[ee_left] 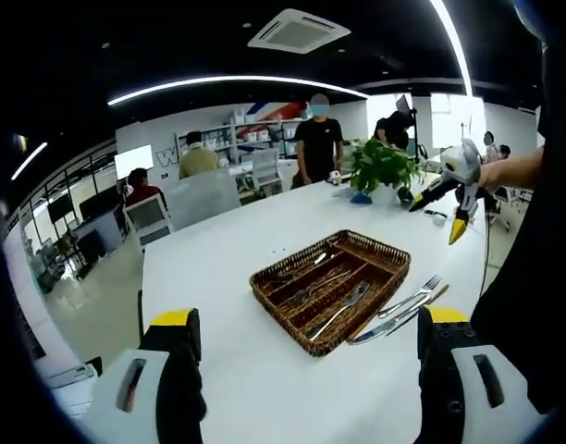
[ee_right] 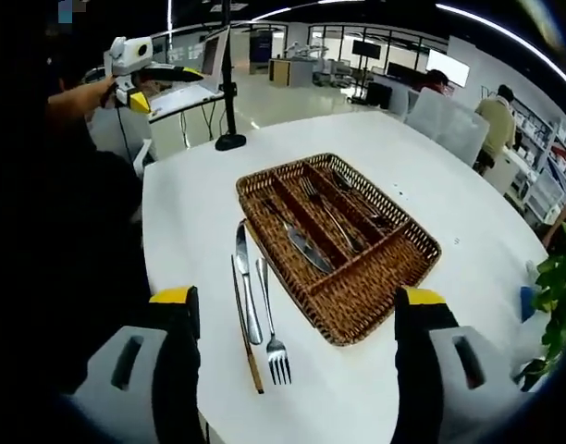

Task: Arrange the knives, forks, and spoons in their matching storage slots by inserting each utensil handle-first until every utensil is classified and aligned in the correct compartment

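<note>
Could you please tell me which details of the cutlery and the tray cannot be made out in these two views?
- Wicker tray, left gripper view: utensils inside too small to sort by type.
- Thin utensil beside the knife and fork, right gripper view: too slender to identify.
- Potted plant, right gripper view: cut off by the edge.

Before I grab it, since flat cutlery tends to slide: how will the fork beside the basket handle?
The fork looks like thin polished metal lying flat on the smooth white table, so it will likely be stiff but slippery and hard to get jaws under. A push may skid it into the knife lying close alongside.
</note>
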A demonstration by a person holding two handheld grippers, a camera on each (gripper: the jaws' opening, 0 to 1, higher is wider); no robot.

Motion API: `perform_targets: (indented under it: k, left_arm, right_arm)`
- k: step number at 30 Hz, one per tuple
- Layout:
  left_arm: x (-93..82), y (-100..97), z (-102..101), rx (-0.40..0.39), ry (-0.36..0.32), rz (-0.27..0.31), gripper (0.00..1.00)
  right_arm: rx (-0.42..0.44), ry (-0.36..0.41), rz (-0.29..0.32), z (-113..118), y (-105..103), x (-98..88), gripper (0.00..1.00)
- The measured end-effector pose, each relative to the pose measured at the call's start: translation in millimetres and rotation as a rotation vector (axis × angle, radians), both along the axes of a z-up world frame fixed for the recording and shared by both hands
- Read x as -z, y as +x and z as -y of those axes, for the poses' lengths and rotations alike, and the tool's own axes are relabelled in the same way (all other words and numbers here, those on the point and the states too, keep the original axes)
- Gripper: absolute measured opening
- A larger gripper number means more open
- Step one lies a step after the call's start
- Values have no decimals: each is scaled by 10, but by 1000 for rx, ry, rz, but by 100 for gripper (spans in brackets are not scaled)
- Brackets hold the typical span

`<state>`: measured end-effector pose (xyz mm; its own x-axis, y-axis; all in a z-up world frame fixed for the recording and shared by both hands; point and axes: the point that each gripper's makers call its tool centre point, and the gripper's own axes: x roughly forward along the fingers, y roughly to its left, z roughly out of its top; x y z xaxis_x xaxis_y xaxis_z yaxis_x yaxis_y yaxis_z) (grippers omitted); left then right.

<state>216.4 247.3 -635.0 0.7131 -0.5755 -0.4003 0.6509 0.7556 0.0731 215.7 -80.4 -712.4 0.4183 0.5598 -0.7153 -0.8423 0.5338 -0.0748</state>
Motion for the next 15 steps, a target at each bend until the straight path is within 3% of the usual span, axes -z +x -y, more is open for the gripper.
perform_targets:
  k: [15]
  left_arm:
    - [-134,-51,6,-42,15,33,99]
  right_arm:
    - [-52,12,-92,-142,-2,437,73]
